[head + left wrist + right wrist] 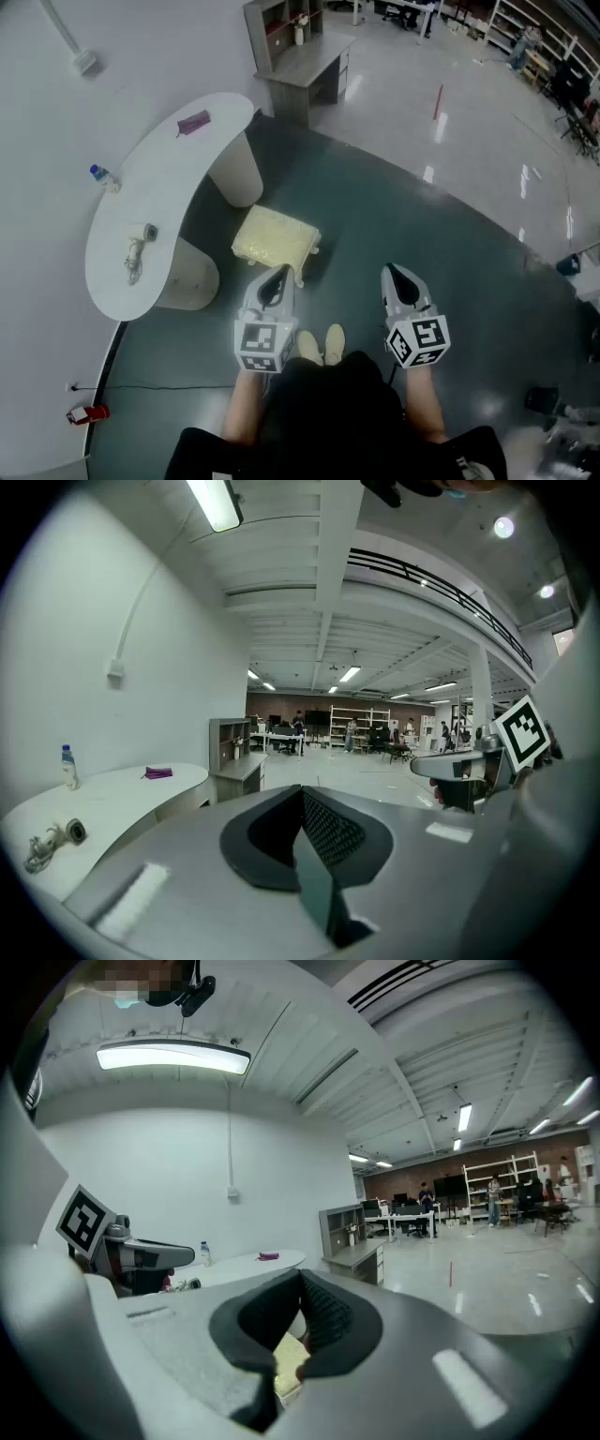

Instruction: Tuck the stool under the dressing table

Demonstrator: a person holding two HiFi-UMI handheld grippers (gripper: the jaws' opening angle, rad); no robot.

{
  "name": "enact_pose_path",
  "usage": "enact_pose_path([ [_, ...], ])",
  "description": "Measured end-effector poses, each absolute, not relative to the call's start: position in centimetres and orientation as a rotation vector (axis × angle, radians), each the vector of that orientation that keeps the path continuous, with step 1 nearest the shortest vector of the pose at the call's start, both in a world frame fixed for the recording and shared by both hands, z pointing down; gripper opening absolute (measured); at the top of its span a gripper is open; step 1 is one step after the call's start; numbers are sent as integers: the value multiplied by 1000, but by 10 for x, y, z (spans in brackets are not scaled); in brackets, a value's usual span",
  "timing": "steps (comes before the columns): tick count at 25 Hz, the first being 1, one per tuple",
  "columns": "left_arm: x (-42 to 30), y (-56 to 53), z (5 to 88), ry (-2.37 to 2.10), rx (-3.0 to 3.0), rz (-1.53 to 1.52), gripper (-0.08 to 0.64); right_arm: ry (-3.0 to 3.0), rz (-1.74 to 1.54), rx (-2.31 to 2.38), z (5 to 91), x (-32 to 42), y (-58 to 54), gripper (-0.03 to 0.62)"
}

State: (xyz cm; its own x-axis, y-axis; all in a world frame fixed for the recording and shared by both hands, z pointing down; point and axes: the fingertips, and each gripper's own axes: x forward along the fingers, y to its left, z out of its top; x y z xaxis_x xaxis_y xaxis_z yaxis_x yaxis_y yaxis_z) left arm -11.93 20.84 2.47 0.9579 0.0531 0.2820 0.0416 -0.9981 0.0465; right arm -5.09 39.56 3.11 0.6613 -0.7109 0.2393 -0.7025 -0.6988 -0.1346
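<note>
Cream stool (pixel 275 239): padded and rectangular, on short legs. It stands on the open floor at about 4 o'clock from the middle of the dressing table, just outside the gap between the two pedestals. It is not yet under the top.
White dressing table (pixel 164 202): curved top running from 7 o'clock to 1 o'clock in the head view, close along the white wall and carried on two rounded pedestals.
Left gripper (pixel 277 275): jaws pressed together with nothing between them. Its tip lies at 6 o'clock from the stool and overlaps the stool's near edge in the head view. Whether they touch cannot be told.
Right gripper (pixel 394 274): jaws closed on each other and empty. It sits at about 4 o'clock from the stool and apart from it. A patch of the cream seat shows below its jaws in the right gripper view.
Purple item (pixel 194 122): flat on the table top, near the 1 o'clock end.
Water bottle (pixel 105 176): on the wall-side edge of the top, at 9 o'clock from the table's middle.
Cable (pixel 139 251): loosely bundled on the top, toward the 7 o'clock end.
Grey desk (pixel 302 58): carries a shelf unit and stands well beyond the table at 12 o'clock.
Shoes (pixel 323 345): pale pair belonging to the person, on the floor between the two grippers at 6 o'clock from the stool.
Floor (pixel 403 216): dark teal around the stool, turning to glossy pale grey toward 1 o'clock.
</note>
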Motion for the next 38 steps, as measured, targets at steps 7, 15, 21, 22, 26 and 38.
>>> enact_pose_path([
  [7,-126,191,23,60,3058,422,6,1195,-424,-2812,26,-53,381,3],
  [15,-140,144,18,-54,3045,379,6,1354,-427,-2796,18,-55,325,3],
  [21,-166,94,20,-234,3017,354,6,1512,-400,-2740,12,-55,266,3],
  [22,-170,85,20,-268,3009,348,6,1547,-396,-2728,11,-55,254,3],
  [26,-183,53,20,-408,2978,324,6,1680,-386,-2657,7,-53,210,3],
  [38,-145,2,36,-710,2894,309,6,1955,-419,-2458,29,17,124,3],
])
